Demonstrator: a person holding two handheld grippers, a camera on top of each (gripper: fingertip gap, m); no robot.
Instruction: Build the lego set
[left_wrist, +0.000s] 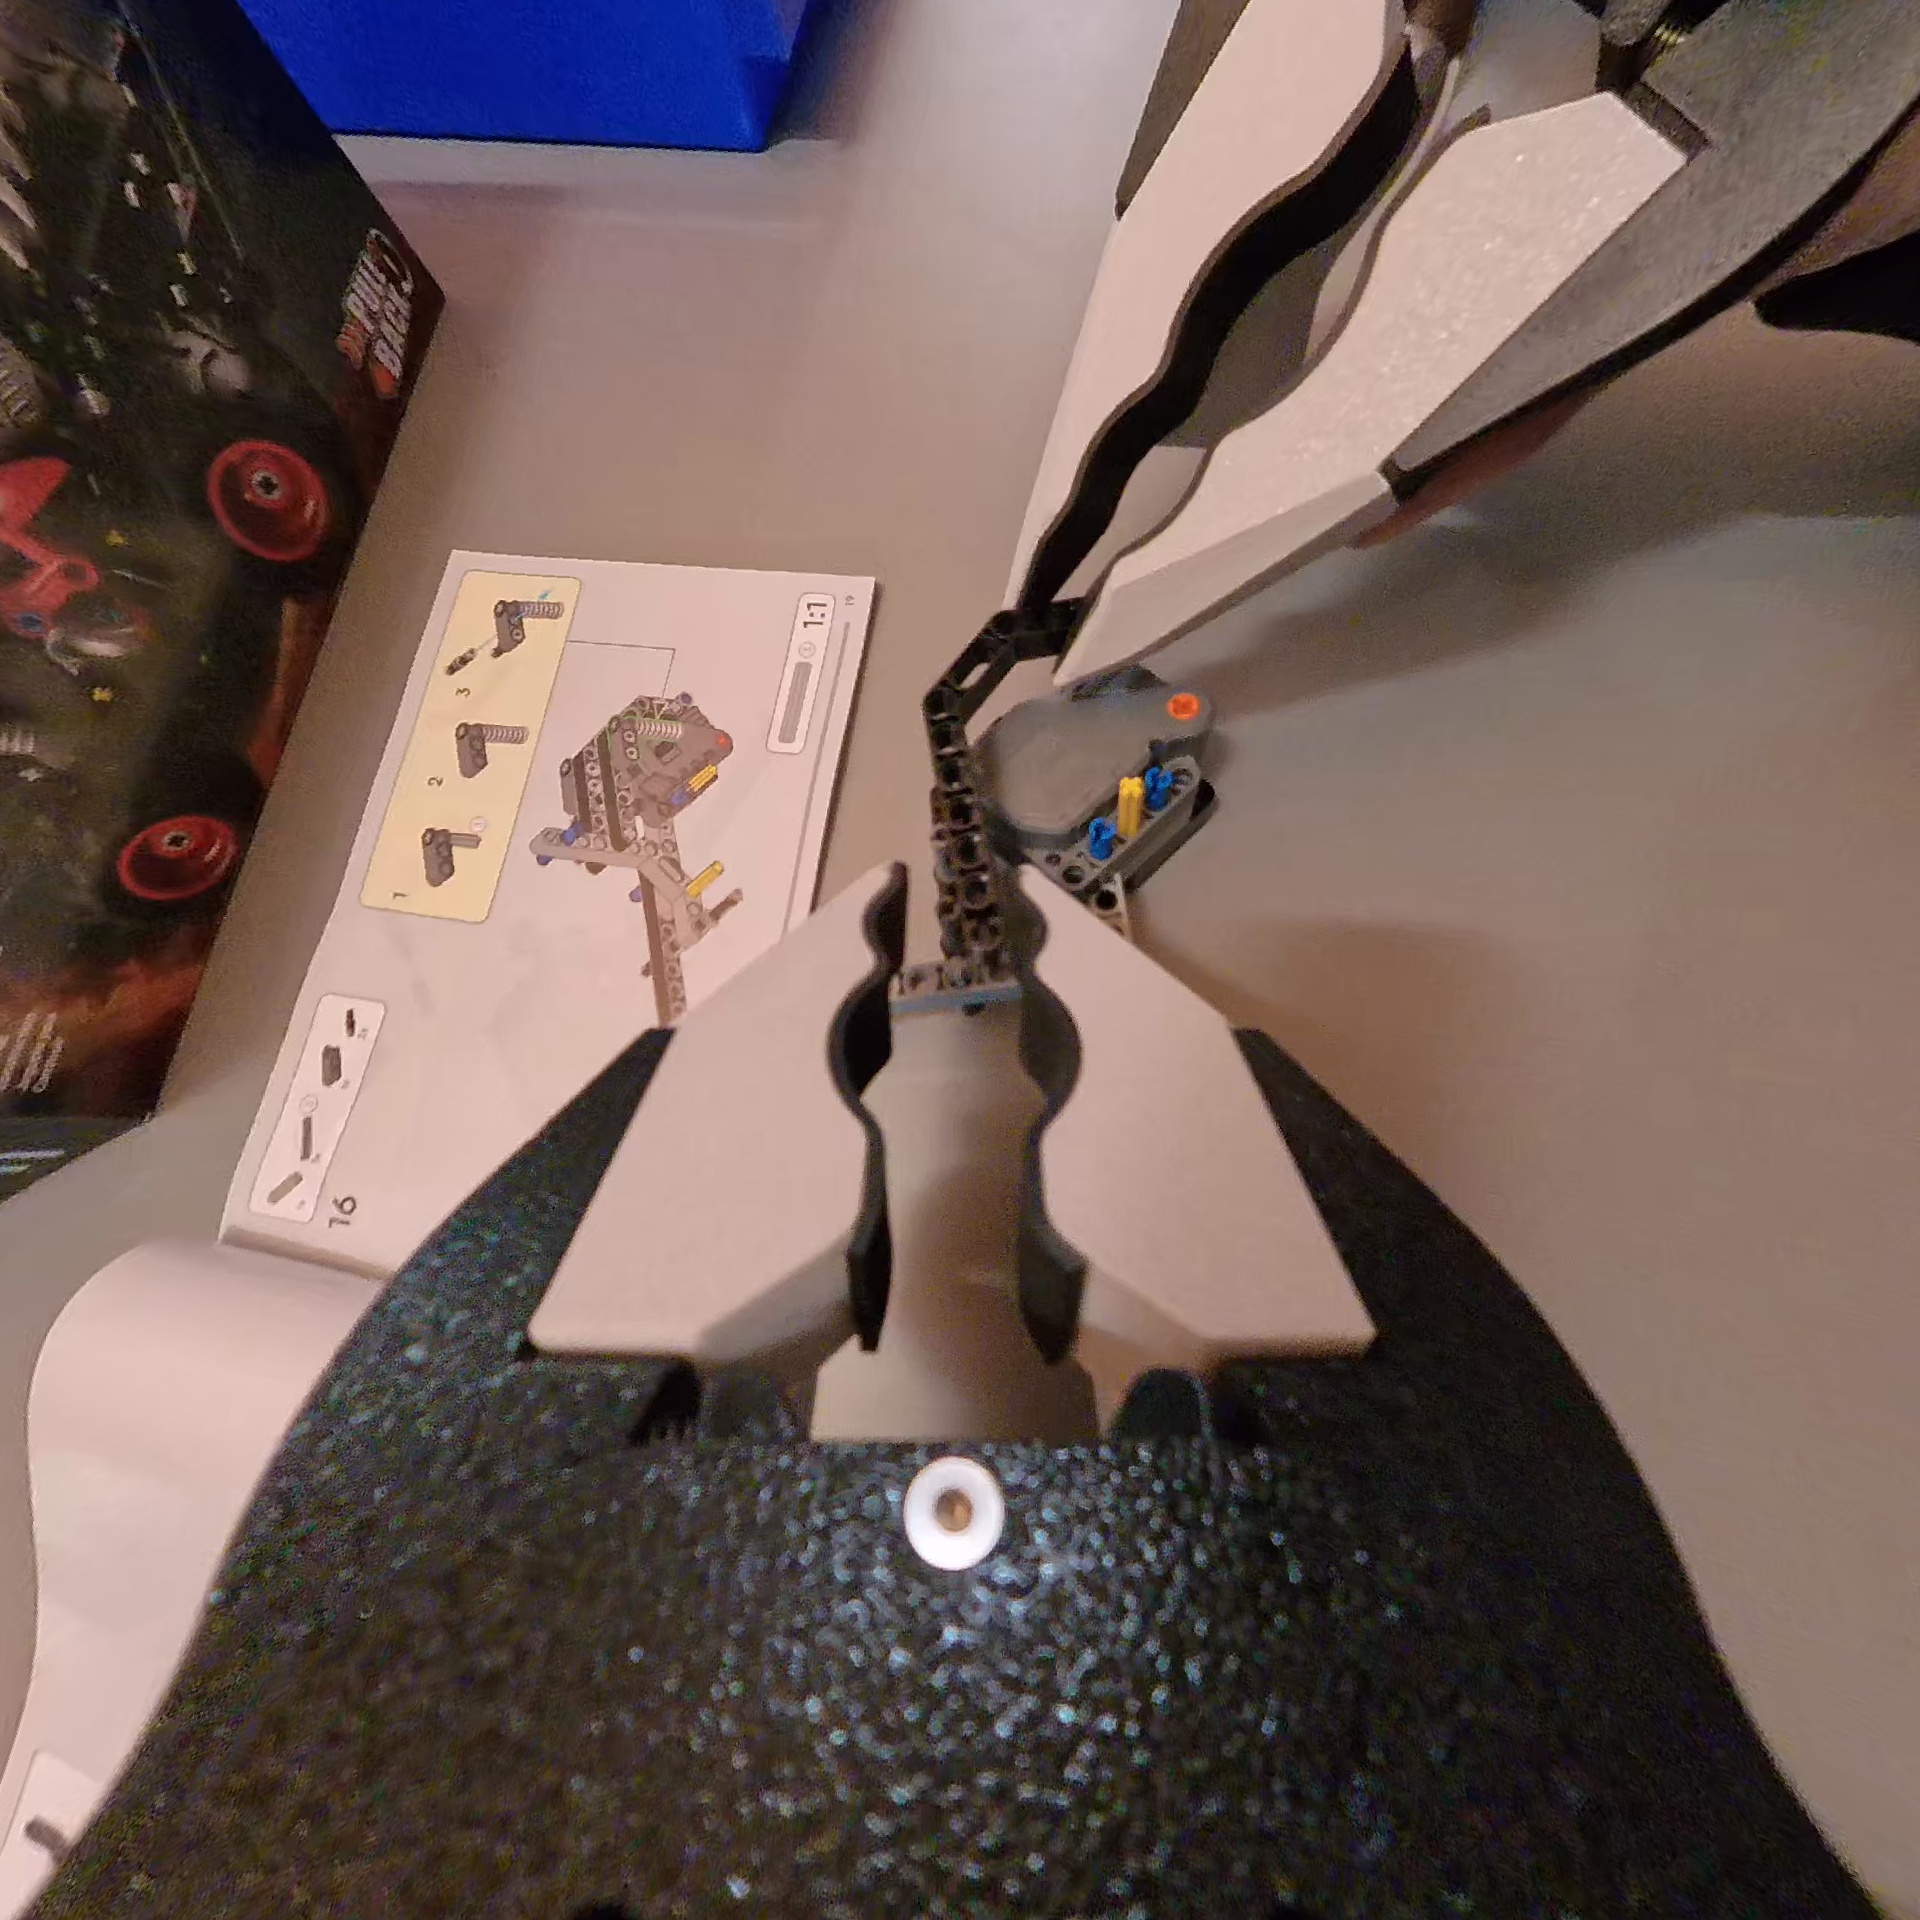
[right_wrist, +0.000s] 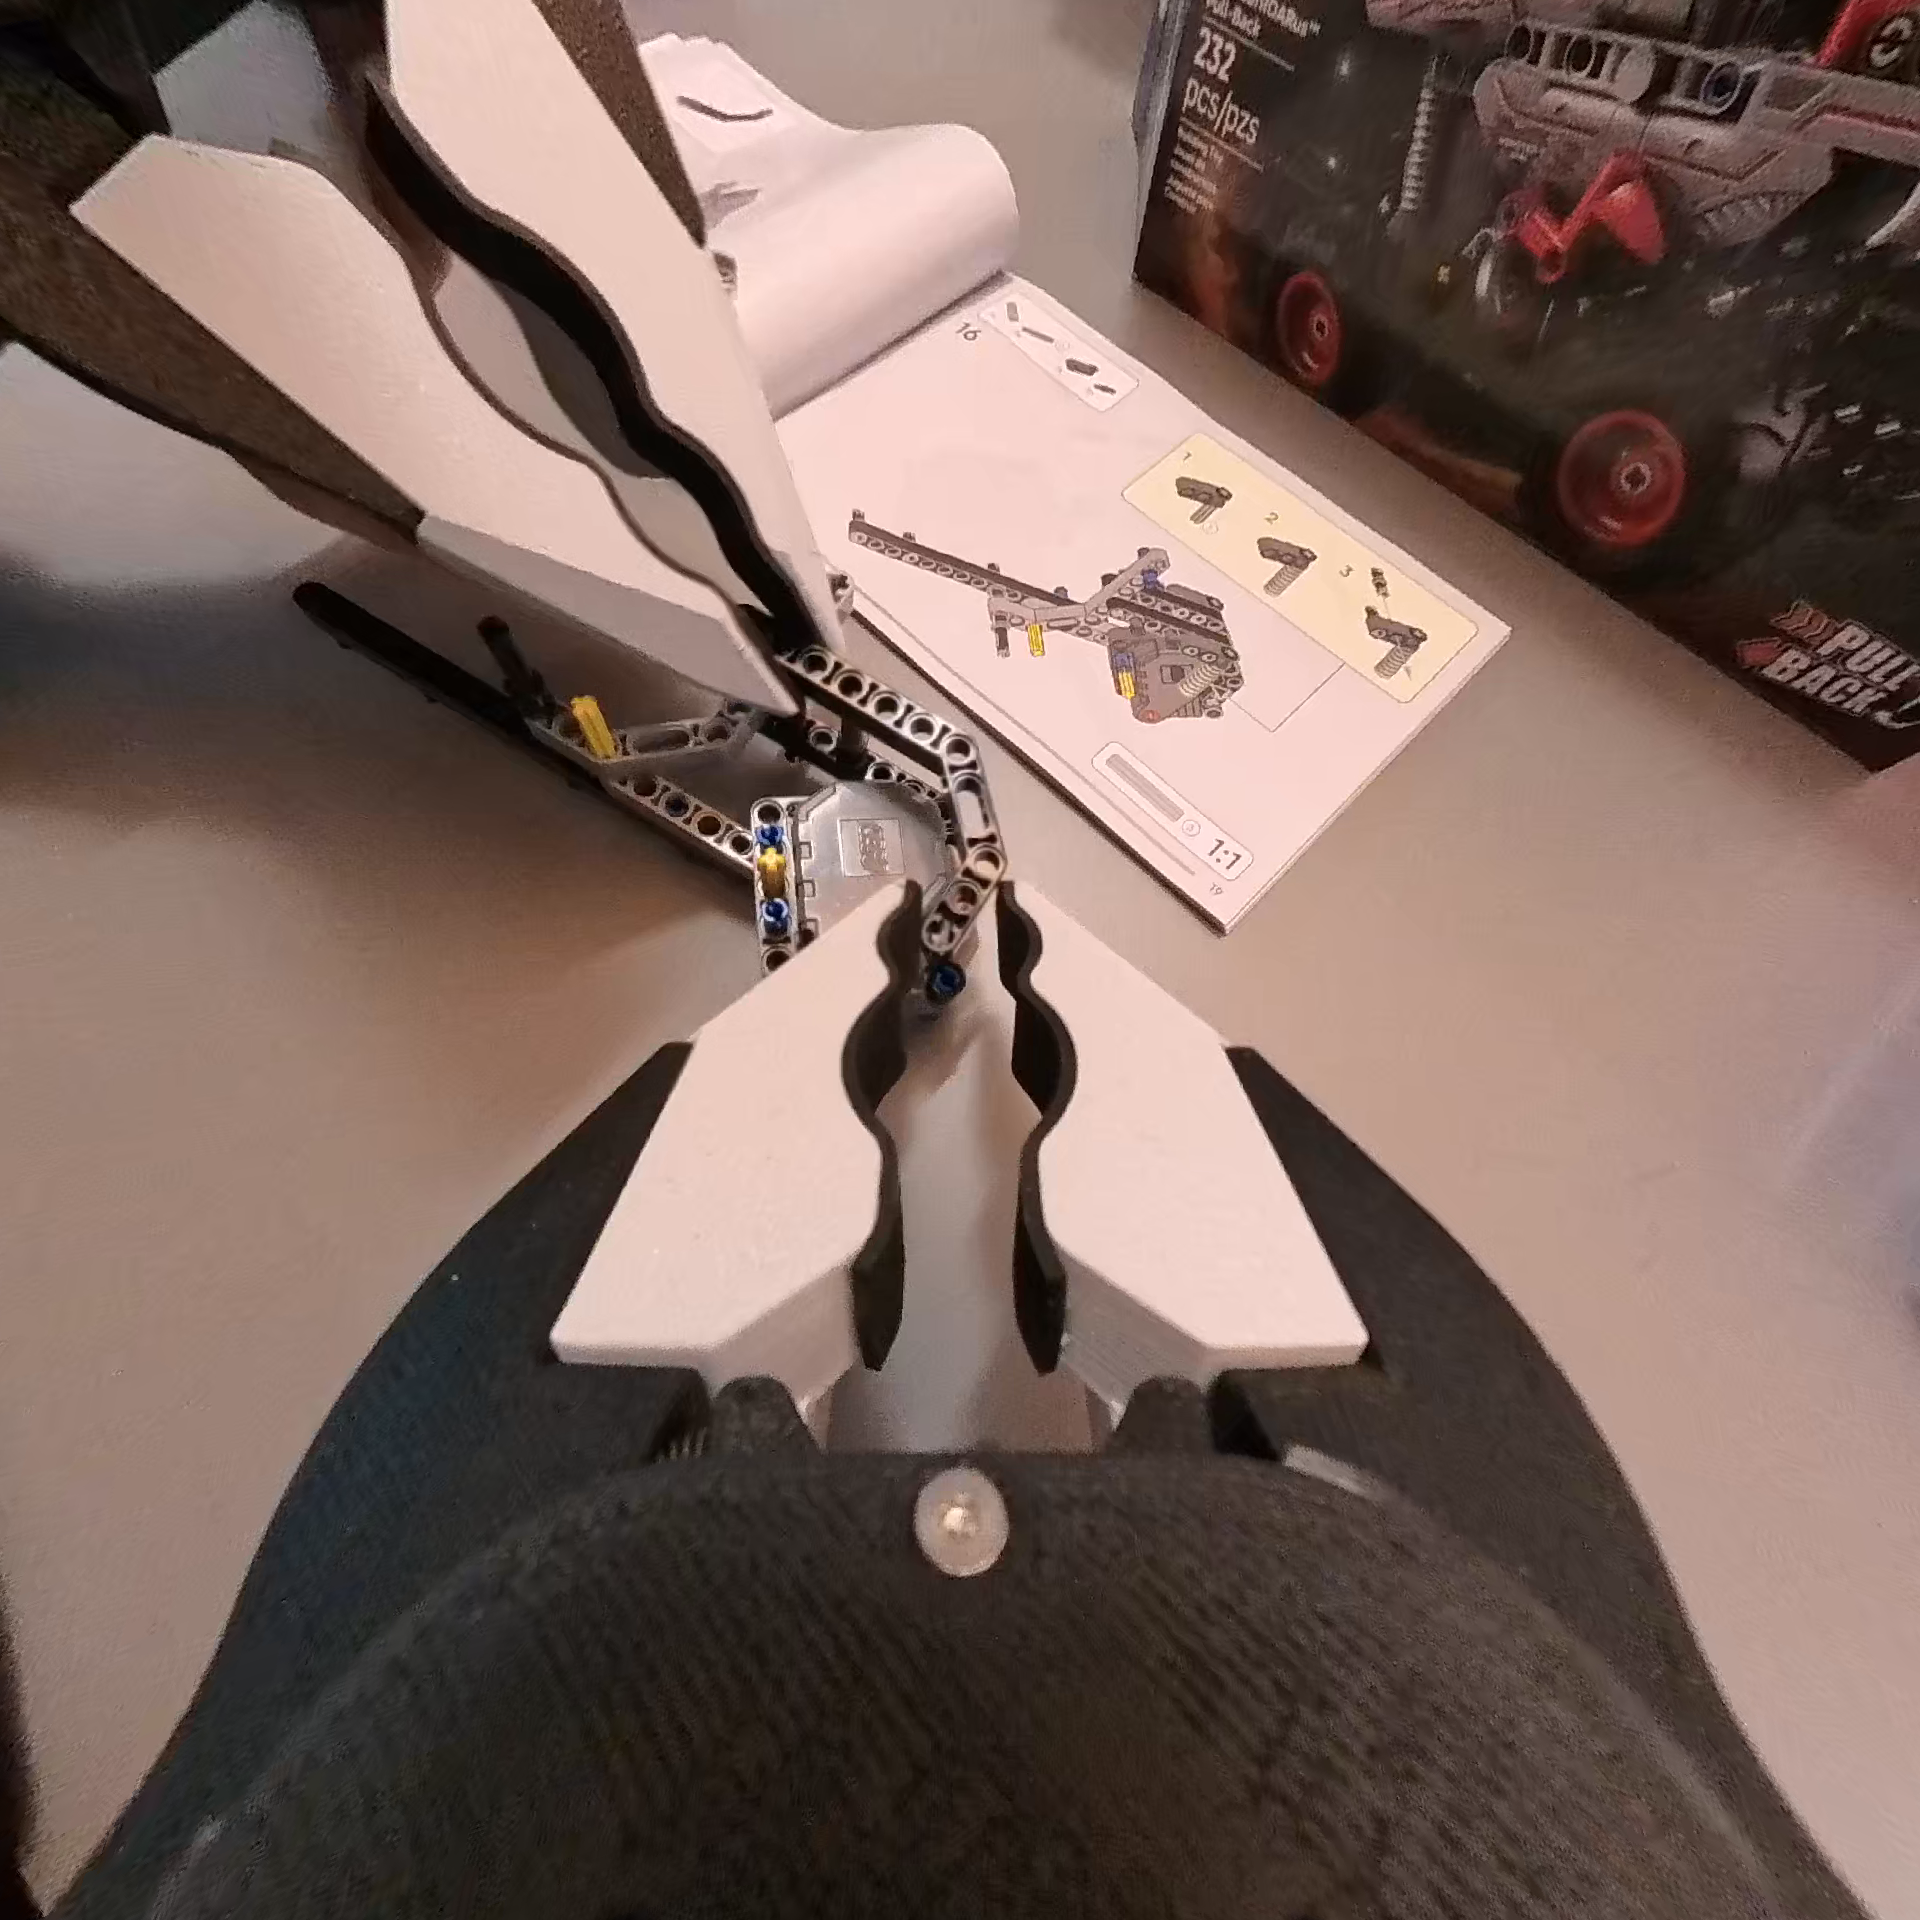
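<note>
Left tool (left_wrist: 961, 940): narrowly parted, its tips closed around the straight run of the black angled beam (left_wrist: 961, 821), which is gripped.
Right tool (right_wrist: 951, 940): likewise nearly closed, the beam's bent end pinched between its tips.
Model (right_wrist: 831, 831): grey motor block with blue and yellow pins, lying on the counter (right_wrist: 312, 1039), the beam laid against it.
Risk: if the beam is pushed while skewed, its holes may be missed by the pins; an uneven squeeze could let it twist out.
Booklet (left_wrist: 582, 862): open just beside the model.
Box (left_wrist: 156, 520): farthest, well apart.
</note>
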